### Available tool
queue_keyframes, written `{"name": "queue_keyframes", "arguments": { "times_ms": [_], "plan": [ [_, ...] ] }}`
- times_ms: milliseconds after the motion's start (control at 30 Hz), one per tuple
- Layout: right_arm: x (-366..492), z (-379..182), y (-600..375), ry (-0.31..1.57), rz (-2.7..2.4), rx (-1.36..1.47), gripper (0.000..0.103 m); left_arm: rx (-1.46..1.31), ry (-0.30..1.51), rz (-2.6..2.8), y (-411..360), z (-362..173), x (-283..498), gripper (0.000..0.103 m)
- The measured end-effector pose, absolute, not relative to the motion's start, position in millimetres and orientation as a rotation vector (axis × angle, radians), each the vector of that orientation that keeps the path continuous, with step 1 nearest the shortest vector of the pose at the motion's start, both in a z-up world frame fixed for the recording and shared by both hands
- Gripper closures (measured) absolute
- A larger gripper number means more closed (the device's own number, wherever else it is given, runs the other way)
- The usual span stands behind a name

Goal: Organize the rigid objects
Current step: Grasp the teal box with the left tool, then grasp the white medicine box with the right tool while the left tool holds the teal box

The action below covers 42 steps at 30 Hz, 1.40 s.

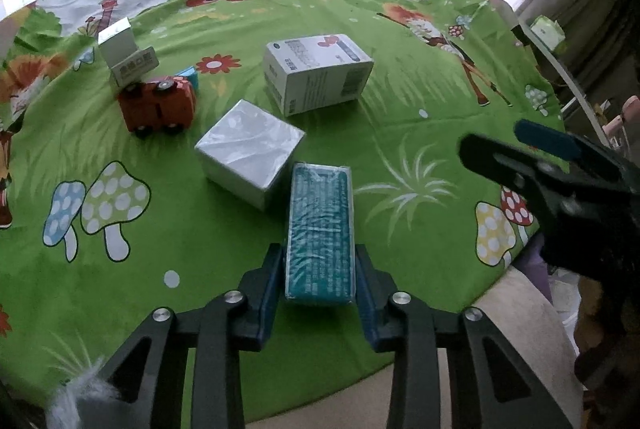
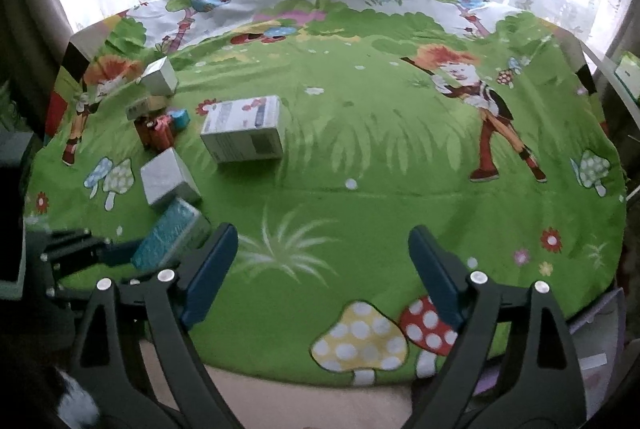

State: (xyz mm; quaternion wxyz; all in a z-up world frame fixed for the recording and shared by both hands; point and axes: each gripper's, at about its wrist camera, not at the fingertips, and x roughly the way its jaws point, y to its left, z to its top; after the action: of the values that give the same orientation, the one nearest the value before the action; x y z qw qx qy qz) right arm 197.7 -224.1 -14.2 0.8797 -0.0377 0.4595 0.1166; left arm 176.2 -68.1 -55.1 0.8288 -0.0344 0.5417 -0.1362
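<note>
My left gripper (image 1: 320, 269) is shut on a long teal box (image 1: 320, 229) wrapped in plastic and holds it just above the green cloth, its far end next to a silver cube box (image 1: 250, 151). The teal box (image 2: 170, 237) and the left gripper (image 2: 112, 253) also show in the right wrist view. Beyond lie a white printed carton (image 1: 318, 73), a red toy truck (image 1: 158, 107), a small blue item (image 1: 190, 75) and two small white boxes (image 1: 124, 55). My right gripper (image 2: 322, 269) is open and empty over the cloth's front.
A green cartoon cloth (image 2: 360, 157) covers a round table; its front edge curves near both grippers. Lace curtains and a window stand behind. The right gripper shows at the right of the left wrist view (image 1: 560, 181). A green-white pack (image 1: 548, 27) sits off the table at right.
</note>
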Motion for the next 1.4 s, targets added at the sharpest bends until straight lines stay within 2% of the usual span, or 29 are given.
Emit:
{"name": "queue_keyframes", "arguments": {
  "times_ms": [1400],
  "plan": [
    [279,-49,-124,0.908,0.241,-0.167,0.012,-0.258,1.067,-0.159,0,-47,118,0.068]
  ]
}}
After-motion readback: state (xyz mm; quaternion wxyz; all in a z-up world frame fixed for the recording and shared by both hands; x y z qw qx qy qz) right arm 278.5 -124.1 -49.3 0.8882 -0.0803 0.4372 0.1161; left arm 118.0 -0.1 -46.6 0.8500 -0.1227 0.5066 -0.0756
